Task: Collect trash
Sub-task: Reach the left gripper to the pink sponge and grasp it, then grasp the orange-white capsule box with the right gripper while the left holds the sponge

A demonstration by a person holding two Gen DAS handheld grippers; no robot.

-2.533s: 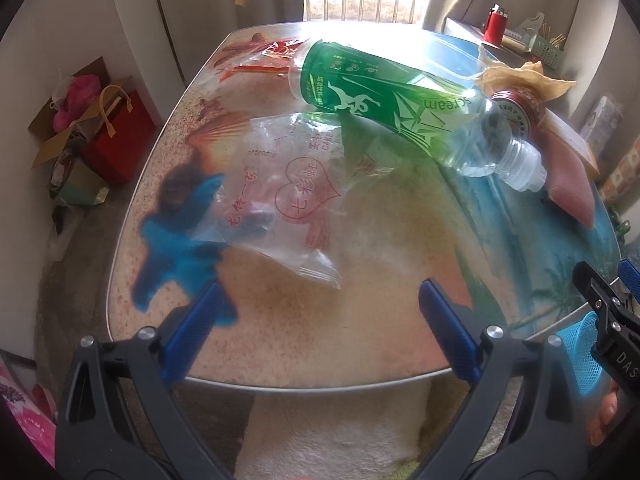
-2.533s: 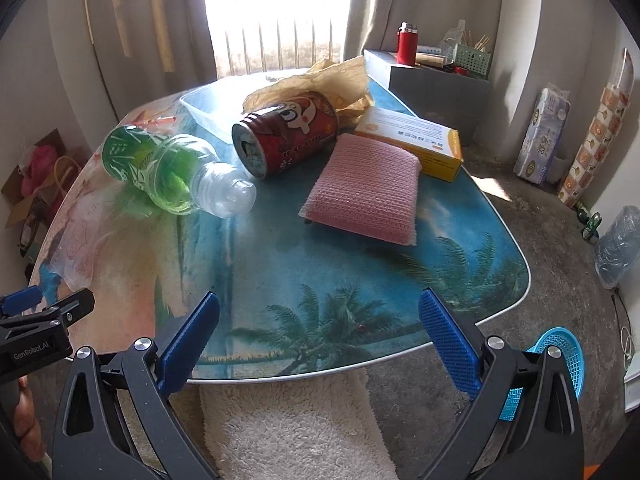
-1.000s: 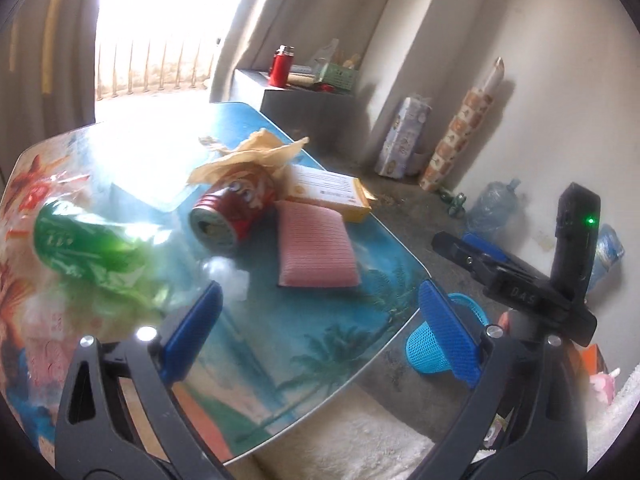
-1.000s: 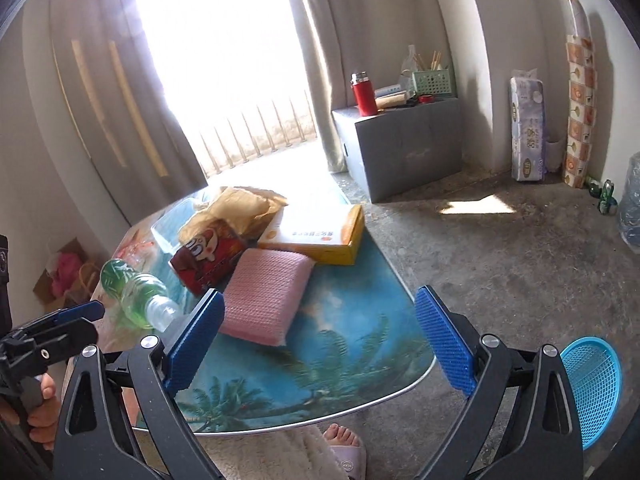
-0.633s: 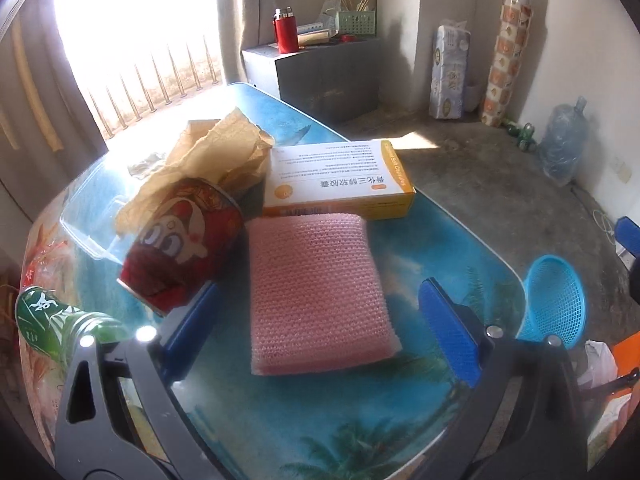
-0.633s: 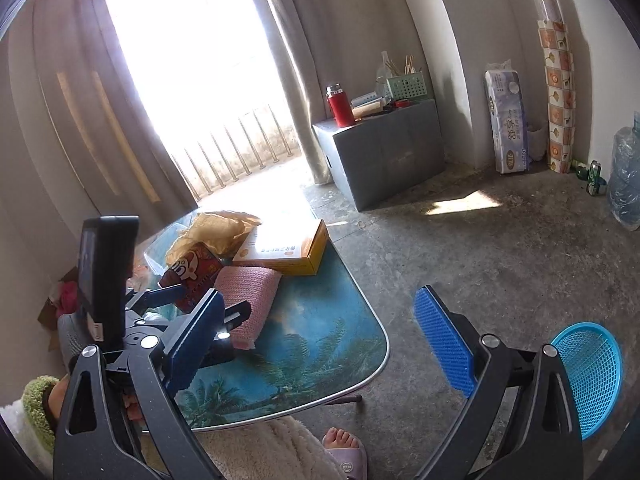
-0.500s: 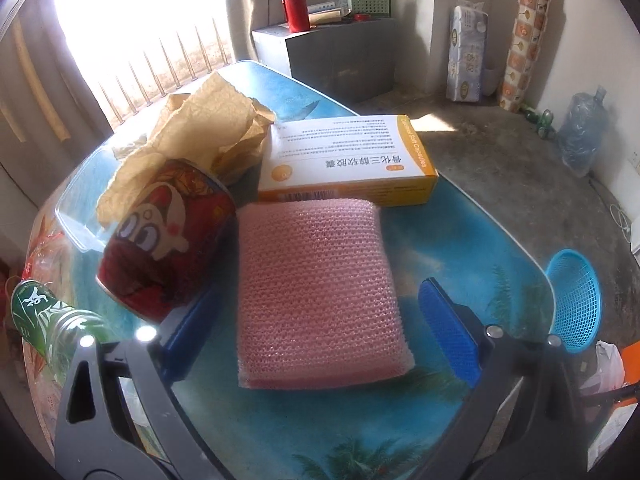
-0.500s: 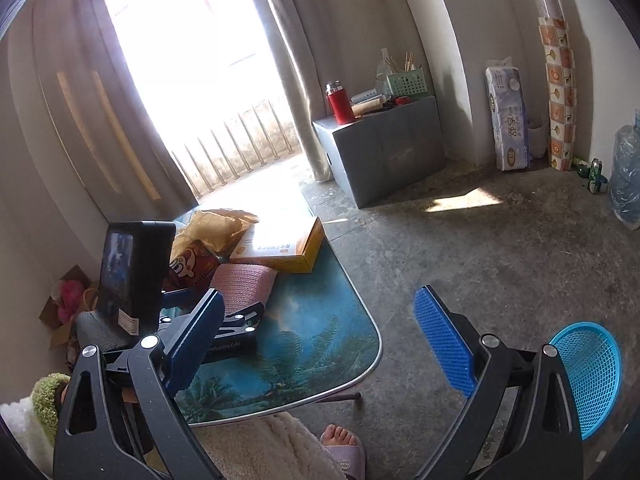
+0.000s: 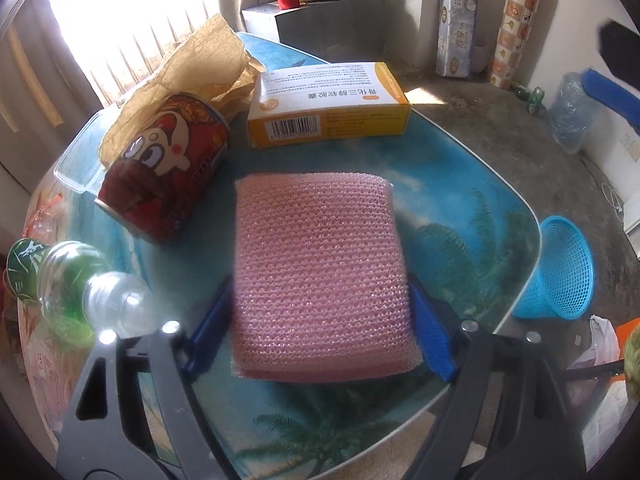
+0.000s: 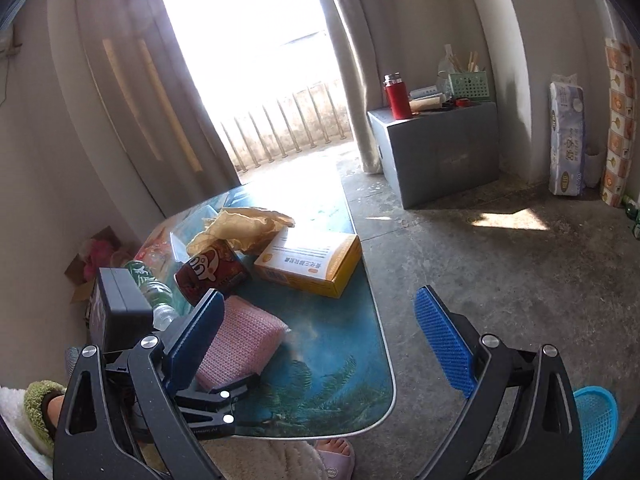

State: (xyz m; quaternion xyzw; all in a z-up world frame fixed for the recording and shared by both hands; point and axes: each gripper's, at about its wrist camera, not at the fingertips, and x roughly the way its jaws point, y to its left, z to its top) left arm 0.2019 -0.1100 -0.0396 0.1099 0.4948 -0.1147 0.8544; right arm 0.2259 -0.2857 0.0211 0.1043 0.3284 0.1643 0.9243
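Observation:
A pink scouring sponge (image 9: 320, 272) lies on the glass table (image 9: 472, 208), and my left gripper (image 9: 320, 320) is open with a blue pad on each side of its near end. The sponge also shows in the right wrist view (image 10: 240, 344), with the left gripper (image 10: 224, 384) around it. A red can (image 9: 164, 176), crumpled brown paper (image 9: 192, 68), an orange-and-white box (image 9: 328, 104) and a green bottle (image 9: 68, 284) lie around it. My right gripper (image 10: 320, 340) is open and empty, raised off the table's right side.
A blue mesh basket (image 9: 560, 272) stands on the floor right of the table, also seen in the right wrist view (image 10: 596, 420). A grey cabinet (image 10: 436, 148) with a red flask stands by the far wall. A foot (image 10: 336, 456) shows at the table's near edge.
My left gripper has moved forward onto the pink sponge, and its pads now flank it. My right gripper has lifted and swung away to the right.

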